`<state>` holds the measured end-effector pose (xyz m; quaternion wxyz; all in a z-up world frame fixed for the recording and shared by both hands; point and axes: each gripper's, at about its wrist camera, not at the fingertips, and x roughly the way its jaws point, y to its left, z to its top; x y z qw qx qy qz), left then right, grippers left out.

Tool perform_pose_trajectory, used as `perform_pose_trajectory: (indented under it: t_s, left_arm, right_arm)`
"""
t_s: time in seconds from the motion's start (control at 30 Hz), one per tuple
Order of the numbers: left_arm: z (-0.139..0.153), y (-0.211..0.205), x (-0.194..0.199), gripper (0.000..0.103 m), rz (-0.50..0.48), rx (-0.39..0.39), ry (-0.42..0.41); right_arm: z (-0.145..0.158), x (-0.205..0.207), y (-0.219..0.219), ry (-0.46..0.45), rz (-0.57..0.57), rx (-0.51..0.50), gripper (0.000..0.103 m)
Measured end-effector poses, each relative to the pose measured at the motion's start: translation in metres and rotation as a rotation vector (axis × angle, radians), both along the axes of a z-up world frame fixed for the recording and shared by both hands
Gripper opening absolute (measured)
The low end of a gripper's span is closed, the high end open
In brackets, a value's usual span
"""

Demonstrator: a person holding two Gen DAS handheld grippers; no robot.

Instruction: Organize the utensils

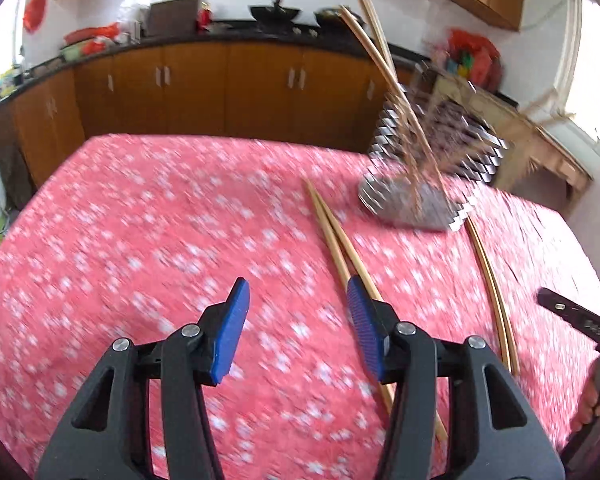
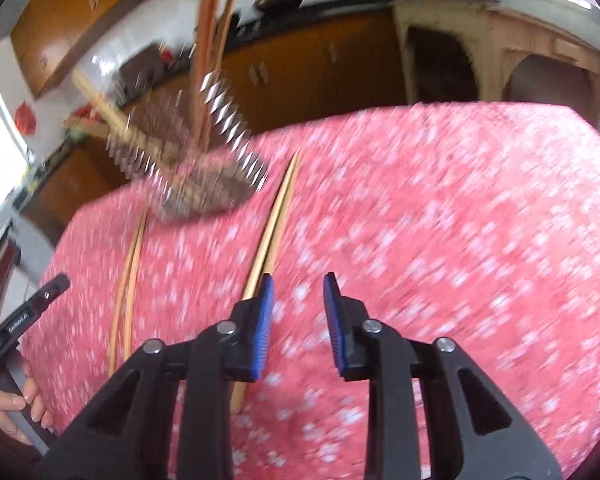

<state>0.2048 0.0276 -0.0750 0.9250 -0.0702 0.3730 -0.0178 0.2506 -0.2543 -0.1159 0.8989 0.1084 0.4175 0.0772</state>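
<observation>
1. The left gripper (image 1: 298, 294) hovers low over the table (image 1: 140, 220), jaws spread wide, grasping nothing.
2. The right gripper (image 2: 298, 294) is likewise released and empty.
3. Chopstick pairs (image 1: 332, 232) lie mid-table; others stand in the metal holder (image 1: 432, 160) near the far edge.
4. Writing on the grippers is too blurred to read.

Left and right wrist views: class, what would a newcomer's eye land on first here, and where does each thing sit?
First comes the pink floral tablecloth filling both views. Next, the shiny metal utensil holder at the table's far side, with chopsticks sticking up out of it. Then two loose pairs of chopsticks on the cloth: one pair by the open left gripper, the other pair further right; the right gripper is open too.
</observation>
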Motion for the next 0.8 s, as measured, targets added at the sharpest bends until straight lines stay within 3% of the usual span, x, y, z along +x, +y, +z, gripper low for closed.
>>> perform_pose_trajectory:
  t_s: [0.13,0.3,0.43,0.53,0.67,0.8]
  left_arm:
    - [-0.011,-0.015,-0.004,0.052,-0.042,-0.019,0.036]
    - [-0.019,-0.03,-0.007,0.052,-0.07,0.012,0.056]
    - [-0.028,-0.039,-0.001,0.051,-0.075,0.042,0.084]
    - [-0.036,-0.043,-0.002,0.05,-0.076,0.073,0.103]
    - [-0.041,-0.05,0.001,0.042,-0.077,0.119,0.113]
    - [-0.041,-0.047,0.005,0.021,-0.062,0.139,0.114]
  right_arm:
    - [-0.01,0.002,0.017,0.024,0.028,-0.003,0.024]
    - [-0.014,0.003,0.034,0.036,0.049,-0.054,0.024]
    - [-0.018,0.004,0.04,0.028,0.043,-0.12,0.015]
    - [-0.017,0.003,0.042,0.02,0.047,-0.151,0.014]
    - [-0.019,0.005,0.047,0.007,0.058,-0.205,0.014]
    - [-0.019,0.009,0.039,0.005,0.034,-0.214,0.009]
